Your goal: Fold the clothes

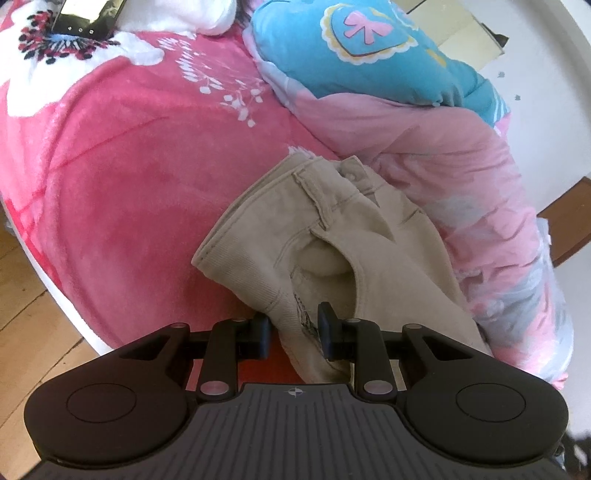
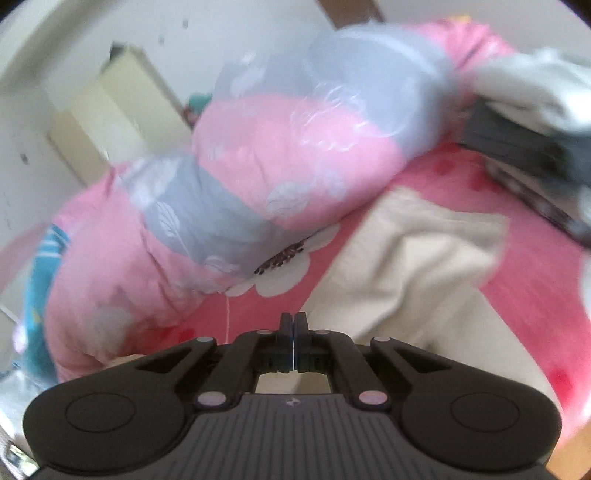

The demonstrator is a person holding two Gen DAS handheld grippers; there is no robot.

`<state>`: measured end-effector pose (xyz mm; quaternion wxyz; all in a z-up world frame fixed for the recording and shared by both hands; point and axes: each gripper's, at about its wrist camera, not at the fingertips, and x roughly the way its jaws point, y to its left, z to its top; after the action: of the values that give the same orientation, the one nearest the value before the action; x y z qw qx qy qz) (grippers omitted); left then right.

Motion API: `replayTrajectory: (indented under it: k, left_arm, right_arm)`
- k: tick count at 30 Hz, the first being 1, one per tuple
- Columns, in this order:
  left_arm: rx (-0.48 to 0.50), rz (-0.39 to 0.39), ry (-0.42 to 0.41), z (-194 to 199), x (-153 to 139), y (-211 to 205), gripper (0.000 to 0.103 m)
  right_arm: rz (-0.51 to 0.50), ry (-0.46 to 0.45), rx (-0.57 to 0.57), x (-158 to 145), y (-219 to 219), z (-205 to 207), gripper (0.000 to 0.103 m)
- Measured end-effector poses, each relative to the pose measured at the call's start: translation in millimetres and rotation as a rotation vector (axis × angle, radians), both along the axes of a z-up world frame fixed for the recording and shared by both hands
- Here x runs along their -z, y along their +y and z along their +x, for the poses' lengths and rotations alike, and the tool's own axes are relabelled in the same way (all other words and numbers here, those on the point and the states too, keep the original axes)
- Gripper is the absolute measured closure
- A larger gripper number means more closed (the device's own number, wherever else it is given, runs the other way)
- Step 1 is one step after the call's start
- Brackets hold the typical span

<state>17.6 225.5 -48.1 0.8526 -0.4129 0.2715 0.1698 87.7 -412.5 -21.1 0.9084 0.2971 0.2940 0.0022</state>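
Note:
Beige trousers (image 1: 258, 236) lie crumpled on a pink flowered blanket (image 1: 129, 184), waistband and button turned away from me. My left gripper (image 1: 294, 326) is shut on a bunched fold at their near end, and the cloth fills the narrow gap between the pads. In the blurred right wrist view the same beige cloth (image 2: 406, 266) spreads over the blanket (image 2: 535, 295), ahead and to the right. My right gripper (image 2: 293, 325) hovers above it, pads pressed together, with no cloth seen between them.
A rolled pink and grey quilt (image 2: 277, 155) runs along the far side of the bed, with a blue cushion (image 1: 332, 48) beside it. Grey and white clothes (image 2: 535, 110) pile at the right. A black phone (image 1: 88, 18) lies on the blanket. The wooden floor (image 1: 22, 295) shows at the left.

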Motion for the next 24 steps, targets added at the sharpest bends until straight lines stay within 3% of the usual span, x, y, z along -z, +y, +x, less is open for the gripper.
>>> replayTrajectory:
  k: [4, 7, 9, 13, 15, 17, 19, 22, 24]
  left_arm:
    - [-0.002, 0.043, 0.050, 7, -3, -5, 0.079]
    - [0.009, 0.086, 0.084, 13, -8, -9, 0.079]
    - [0.005, 0.093, 0.090, 14, -9, -10, 0.079]
    - [-0.026, 0.089, 0.082, 10, -8, -14, 0.079]
    - [-0.034, 0.094, 0.082, 8, -8, -17, 0.077]
    - [-0.039, 0.098, 0.081, 6, -7, -19, 0.076]
    - [-0.038, 0.098, 0.071, 4, -8, -20, 0.076]
    - [-0.028, 0.096, 0.032, 2, -10, -20, 0.076]
    - [-0.012, 0.093, -0.010, 1, -12, -20, 0.076]
  right_arm:
    - [0.033, 0.005, 0.005, 32, -4, -64, 0.103]
    - [-0.143, 0.114, 0.057, 55, 1, -83, 0.103]
    - [-0.206, 0.160, 0.074, 59, -5, -86, 0.101]
    - [-0.215, 0.017, 0.138, 21, -25, -93, 0.098]
    - [-0.216, -0.068, 0.131, 0, -28, -87, 0.086]
    - [-0.169, -0.134, 0.051, -15, -22, -64, 0.073]
    - [-0.154, -0.156, -0.059, -27, -1, -29, 0.070]
    - [-0.210, -0.154, -0.268, -38, 57, 27, 0.066]
    - [-0.232, -0.162, -0.471, -40, 108, 68, 0.049]
